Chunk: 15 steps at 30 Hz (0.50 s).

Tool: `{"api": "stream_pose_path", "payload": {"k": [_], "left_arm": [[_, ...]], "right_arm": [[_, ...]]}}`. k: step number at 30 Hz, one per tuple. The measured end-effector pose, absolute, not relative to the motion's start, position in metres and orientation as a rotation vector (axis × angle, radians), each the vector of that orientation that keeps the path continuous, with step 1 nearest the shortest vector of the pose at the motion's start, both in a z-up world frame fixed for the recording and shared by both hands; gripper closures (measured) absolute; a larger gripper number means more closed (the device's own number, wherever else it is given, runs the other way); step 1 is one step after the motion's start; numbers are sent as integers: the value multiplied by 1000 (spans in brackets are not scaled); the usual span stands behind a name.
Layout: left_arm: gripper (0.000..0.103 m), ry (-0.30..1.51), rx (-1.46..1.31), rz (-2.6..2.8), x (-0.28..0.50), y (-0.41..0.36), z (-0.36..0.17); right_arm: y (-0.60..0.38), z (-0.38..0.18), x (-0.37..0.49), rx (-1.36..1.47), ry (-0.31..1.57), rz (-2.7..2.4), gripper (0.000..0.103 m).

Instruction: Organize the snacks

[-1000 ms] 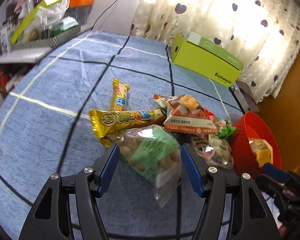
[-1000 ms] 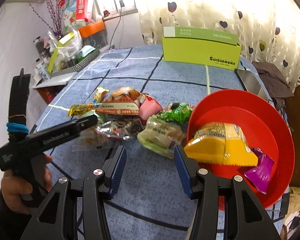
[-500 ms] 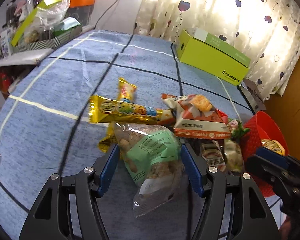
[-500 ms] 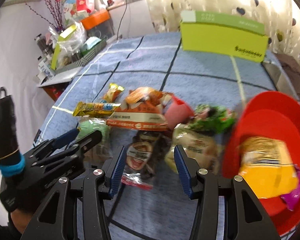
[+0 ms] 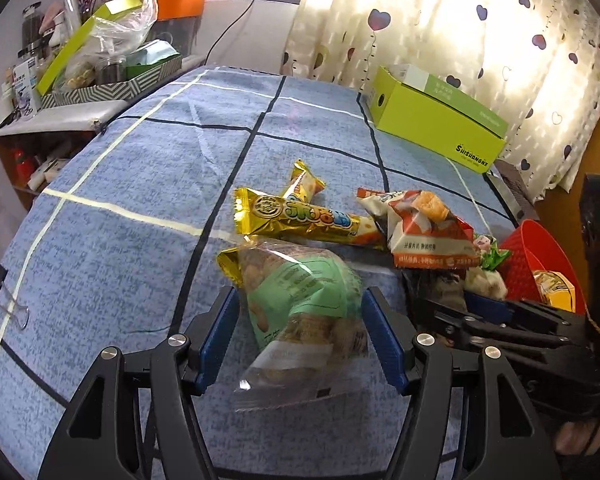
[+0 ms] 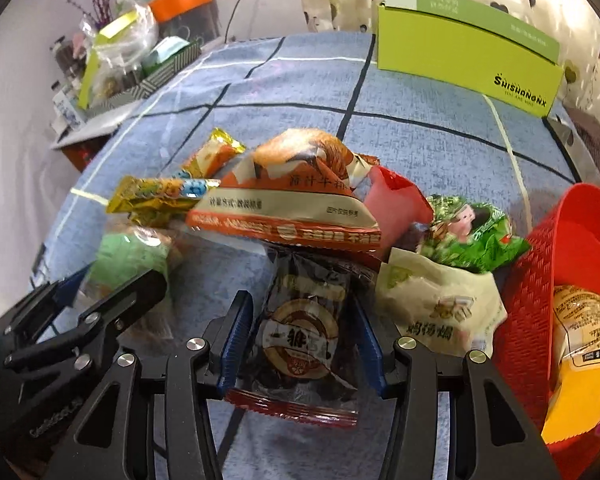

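Meanwhile the right gripper [image 6: 300, 340] had dropped from beside the red basket [image 6: 540, 300] to straddle a dark packet [image 6: 304, 320], fingers spread, not pinching, while the left gripper [image 5: 300, 332] stayed spread around the peanut bag [image 5: 300, 292].

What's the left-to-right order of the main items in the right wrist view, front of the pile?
Left gripper → green-label nut bag → dark round-label packet between the right gripper fingers → pale packet with yellow print → red basket.
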State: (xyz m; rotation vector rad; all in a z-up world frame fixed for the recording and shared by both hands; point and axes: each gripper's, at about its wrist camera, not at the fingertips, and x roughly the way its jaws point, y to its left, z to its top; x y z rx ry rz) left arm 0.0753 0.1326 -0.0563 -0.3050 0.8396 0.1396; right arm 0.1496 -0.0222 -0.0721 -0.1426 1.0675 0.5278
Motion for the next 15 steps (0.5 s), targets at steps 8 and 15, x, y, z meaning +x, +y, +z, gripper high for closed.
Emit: {"api": "stream_pose_path", "payload": {"k": [8, 15], "left_arm": [[36, 904, -255, 157, 89, 129, -79], [39, 900, -226, 216, 81, 129, -76]], "right_arm": [[-23, -74, 142, -224, 1026, 516, 69], [-29, -71, 129, -231, 1003, 540, 72]]}}
